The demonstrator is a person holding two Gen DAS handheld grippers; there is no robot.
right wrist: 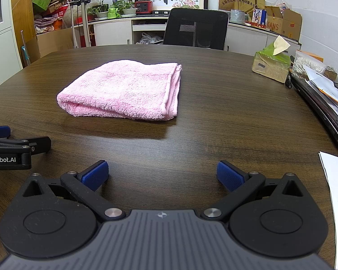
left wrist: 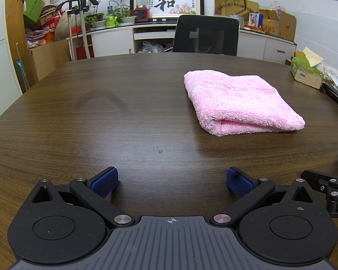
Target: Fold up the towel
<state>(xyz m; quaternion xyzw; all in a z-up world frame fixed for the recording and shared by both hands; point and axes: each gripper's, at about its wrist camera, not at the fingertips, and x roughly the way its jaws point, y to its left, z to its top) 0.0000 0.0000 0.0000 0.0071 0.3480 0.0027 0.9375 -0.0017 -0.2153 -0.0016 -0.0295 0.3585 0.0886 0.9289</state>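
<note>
A pink terry towel lies folded into a thick rectangle on the dark wooden table, right of centre in the left wrist view. In the right wrist view the same towel sits left of centre, its layered edges facing right. My left gripper hovers over bare wood nearer than the towel and to its left, open, nothing between its blue pads. My right gripper is open too, held short of the towel and to its right, over the table. Each gripper shows at the edge of the other's view.
A black mesh office chair stands behind the table's far edge. At the right sit a green tissue box, a bag of cotton swabs, a dark laptop with papers, and a white sheet. Cabinets and boxes line the back wall.
</note>
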